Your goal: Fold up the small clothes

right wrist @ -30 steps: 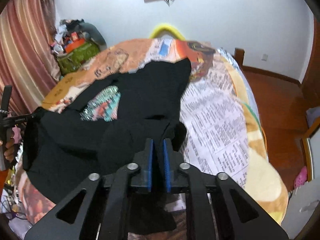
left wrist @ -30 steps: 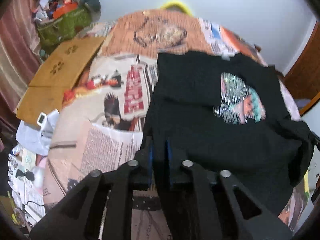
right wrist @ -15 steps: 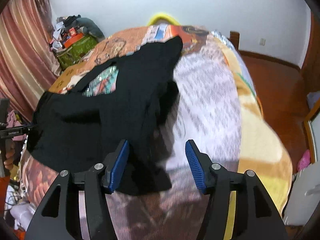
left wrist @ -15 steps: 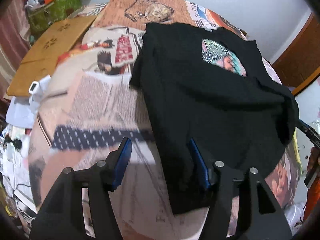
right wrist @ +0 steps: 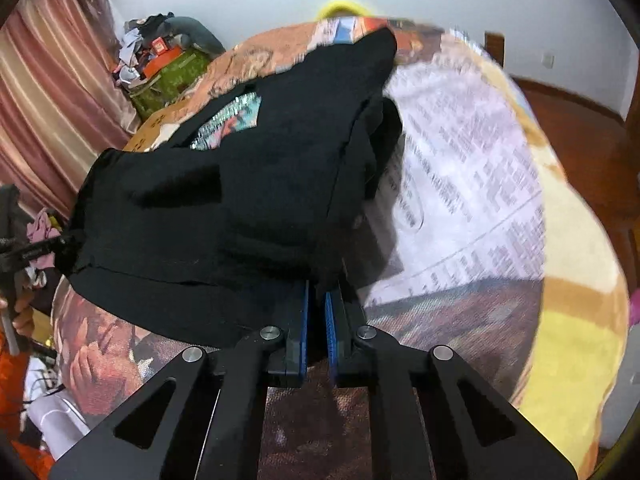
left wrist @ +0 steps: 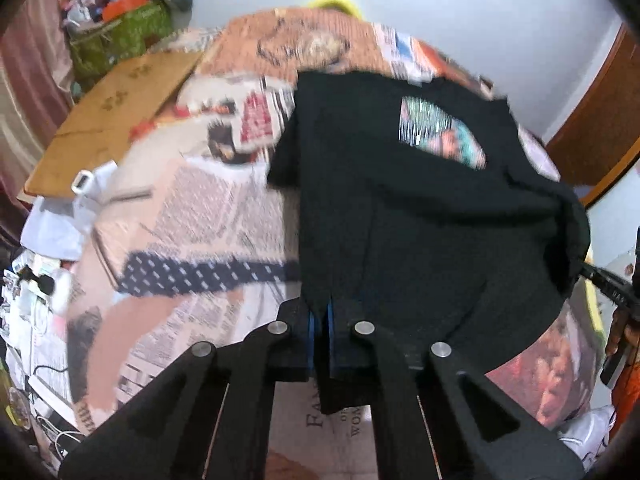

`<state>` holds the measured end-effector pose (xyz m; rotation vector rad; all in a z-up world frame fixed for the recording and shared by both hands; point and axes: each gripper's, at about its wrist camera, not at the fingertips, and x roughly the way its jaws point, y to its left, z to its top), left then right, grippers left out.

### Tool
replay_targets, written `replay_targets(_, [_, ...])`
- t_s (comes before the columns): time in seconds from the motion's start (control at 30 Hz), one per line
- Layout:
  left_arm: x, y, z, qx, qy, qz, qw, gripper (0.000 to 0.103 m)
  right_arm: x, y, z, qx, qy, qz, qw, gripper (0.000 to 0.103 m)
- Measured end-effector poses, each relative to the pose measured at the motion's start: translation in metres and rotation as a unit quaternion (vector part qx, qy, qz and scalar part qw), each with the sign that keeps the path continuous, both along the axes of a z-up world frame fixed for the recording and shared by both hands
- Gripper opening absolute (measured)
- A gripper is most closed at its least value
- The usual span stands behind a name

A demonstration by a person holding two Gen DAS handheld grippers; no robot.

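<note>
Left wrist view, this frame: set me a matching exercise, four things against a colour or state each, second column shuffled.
Things:
1. black T-shirt
2. left gripper
3. cardboard sheet
4. green bag

Descriptions:
A. piled with clutter, by the curtain
B. shut on the fabric's near edge
C. brown, flat, left of the bedspread
D. spread on the bed, colourful print showing

Pairs: 1-D, 2-B, 3-C, 4-A

Left claw (left wrist: 322, 316) and right claw (right wrist: 316, 304) both pinched shut, angled downward.
</note>
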<state>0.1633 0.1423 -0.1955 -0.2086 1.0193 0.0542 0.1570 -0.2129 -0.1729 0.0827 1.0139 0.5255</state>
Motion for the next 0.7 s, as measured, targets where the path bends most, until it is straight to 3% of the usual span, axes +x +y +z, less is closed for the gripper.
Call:
replay_targets(0.33, [-0.013,0.021,0.060,0.001,-0.082,0.025,0.9963,0.004,-0.016,-0.039,0.065,0.018,-0.088,-0.035,0.995,0.001])
replay_targets(0.43, [-0.013,0.019,0.064,0.004,-0.086,0.018,0.9962,0.004,-0.016,-0.046,0.075,0.034,-0.093,-0.044,0.994,0.001])
replay_targets(0.53, [-0.011,0.016,0.056,0.022,-0.074,0.016,0.9969,0.004,-0.022,-0.035,0.067,0.023,-0.073,-0.026,0.997,0.001])
replay_targets(0.63, [-0.010,0.018,0.042,0.018,-0.054,0.018,0.9982,0.004,-0.026,-0.018,0.046,0.019,-0.034,-0.006,0.999,0.012])
replay_targets(0.7, [-0.012,0.020,0.033,0.015,-0.042,0.021,0.9988,0.004,-0.026,-0.009,0.033,0.017,-0.016,-0.002,1.000,0.039])
